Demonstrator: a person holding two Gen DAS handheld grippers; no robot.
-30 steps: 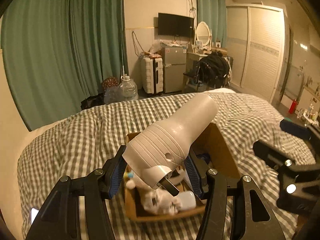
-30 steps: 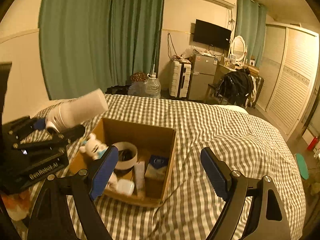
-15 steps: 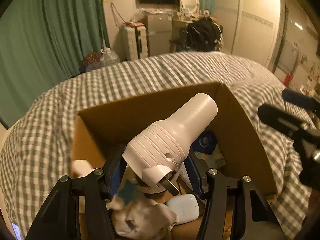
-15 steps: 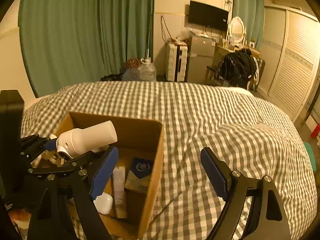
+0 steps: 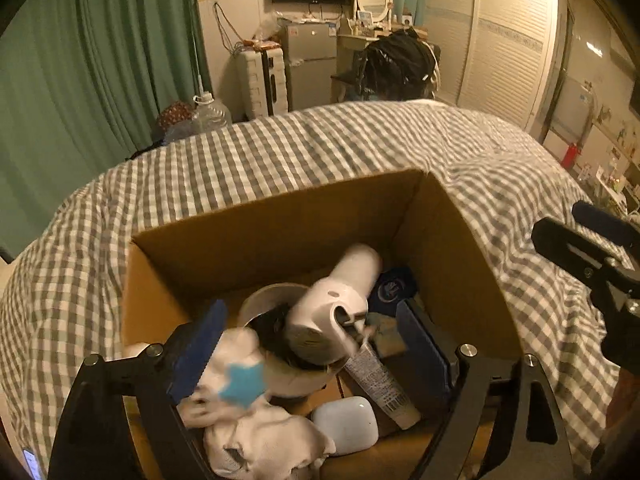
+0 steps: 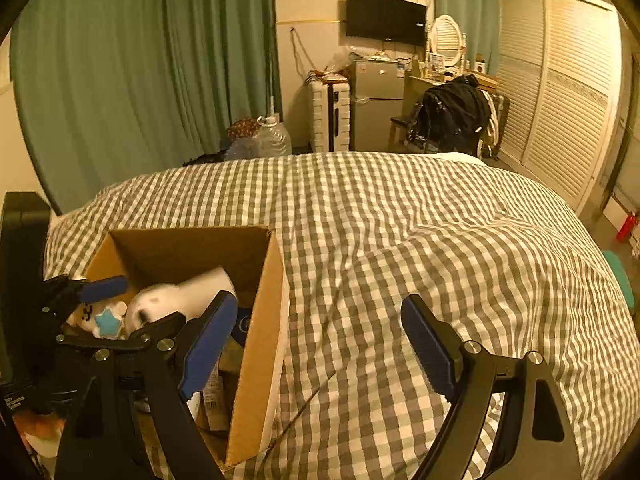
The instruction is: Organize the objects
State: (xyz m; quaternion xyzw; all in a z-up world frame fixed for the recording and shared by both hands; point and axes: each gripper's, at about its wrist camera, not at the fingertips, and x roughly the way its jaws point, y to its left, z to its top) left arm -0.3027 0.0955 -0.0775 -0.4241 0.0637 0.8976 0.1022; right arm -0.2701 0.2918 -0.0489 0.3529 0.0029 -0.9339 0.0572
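The left gripper (image 5: 308, 340) gapes empty over the box (image 5: 280, 224); the dryer (image 5: 332, 304) lies inside on a bowl (image 5: 260, 300). The right gripper (image 6: 320, 340) is wide, empty. Perched, the dryer may roll.

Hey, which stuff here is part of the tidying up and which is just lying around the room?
Part of the job:
brown cardboard box
white hair dryer
white plush toy with blue star
white earbud case
white tube

Just lying about:
white suitcase
clear water jug
black jacket on chair
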